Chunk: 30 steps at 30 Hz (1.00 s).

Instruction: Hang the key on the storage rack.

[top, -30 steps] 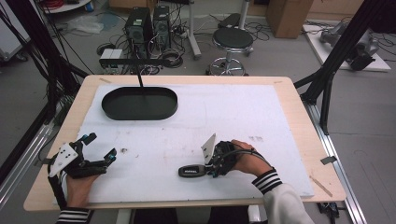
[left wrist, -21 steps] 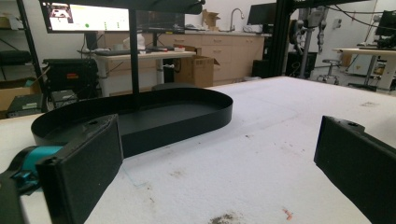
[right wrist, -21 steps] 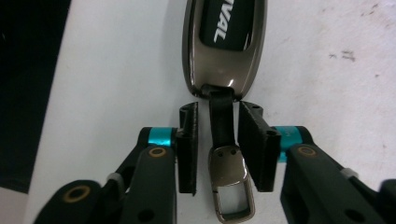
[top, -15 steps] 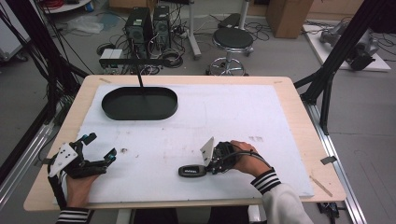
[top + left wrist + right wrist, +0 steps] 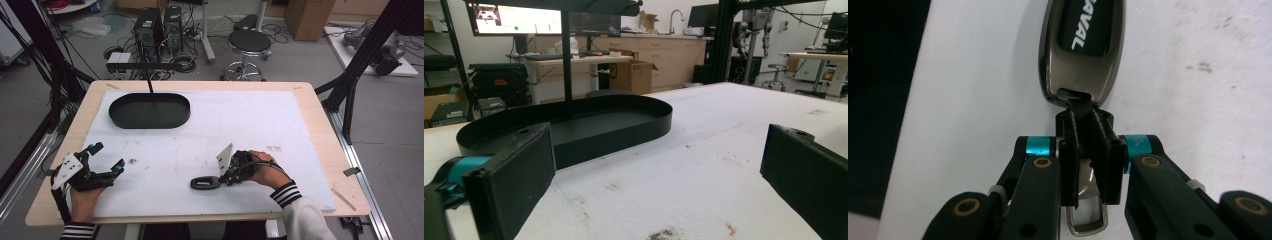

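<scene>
A glossy dark car key fob (image 5: 202, 183) with white lettering lies on the white mat near the table's front edge. My right gripper (image 5: 220, 180) lies level beside it, pointing left. In the right gripper view the fob (image 5: 1083, 50) sits just ahead, and my right gripper (image 5: 1087, 125) is shut on the small black tab at the fob's near end. A metal ring (image 5: 1088, 220) shows behind the closed jaws. My left gripper (image 5: 107, 156) rests at the front left, open, with nothing between its pads (image 5: 509, 185).
A black oval tray (image 5: 120, 120) stands at the back left of the mat, with a thin black post rising from it; in the left gripper view the tray (image 5: 624, 125) is straight ahead. The white mat (image 5: 260, 125) covers most of the wooden table.
</scene>
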Available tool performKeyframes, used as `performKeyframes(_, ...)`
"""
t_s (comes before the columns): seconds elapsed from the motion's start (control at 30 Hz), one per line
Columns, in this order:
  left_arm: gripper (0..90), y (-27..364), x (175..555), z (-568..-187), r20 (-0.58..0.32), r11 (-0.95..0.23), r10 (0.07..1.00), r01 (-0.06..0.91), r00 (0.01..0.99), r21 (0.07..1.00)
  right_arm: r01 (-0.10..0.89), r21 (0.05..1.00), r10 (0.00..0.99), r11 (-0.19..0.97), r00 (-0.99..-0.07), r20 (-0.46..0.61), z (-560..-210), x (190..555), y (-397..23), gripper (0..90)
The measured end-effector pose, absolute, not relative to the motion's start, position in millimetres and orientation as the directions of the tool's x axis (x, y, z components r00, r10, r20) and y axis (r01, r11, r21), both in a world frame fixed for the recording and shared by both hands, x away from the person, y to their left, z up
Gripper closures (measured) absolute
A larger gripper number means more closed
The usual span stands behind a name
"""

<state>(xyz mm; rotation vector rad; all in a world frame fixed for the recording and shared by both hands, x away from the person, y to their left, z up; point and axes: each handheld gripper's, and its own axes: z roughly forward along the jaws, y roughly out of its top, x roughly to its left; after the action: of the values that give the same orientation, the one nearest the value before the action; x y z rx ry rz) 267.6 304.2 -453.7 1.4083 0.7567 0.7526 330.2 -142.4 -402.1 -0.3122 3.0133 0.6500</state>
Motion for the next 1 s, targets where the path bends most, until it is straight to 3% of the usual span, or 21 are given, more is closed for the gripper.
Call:
performKeyframes(0.23,1.7,306,268,-453,-0.020,0.026,0.813,-0.002,0.582,1.000,-0.167,0.547,-0.144,0.820,-0.986,-0.085,-389,334,-149,84.2)
performKeyframes(0.63,1.7,309,268,-434,-0.022,0.014,0.769,0.018,0.639,1.000,-0.128,0.703,-0.091,0.700,-0.992,-0.090,-375,337,-153,84.4)
performKeyframes(1.0,1.7,291,276,-406,-0.035,-0.029,0.636,0.069,0.771,0.997,-0.113,0.763,-0.054,0.637,-0.993,-0.102,-365,339,-155,84.3)
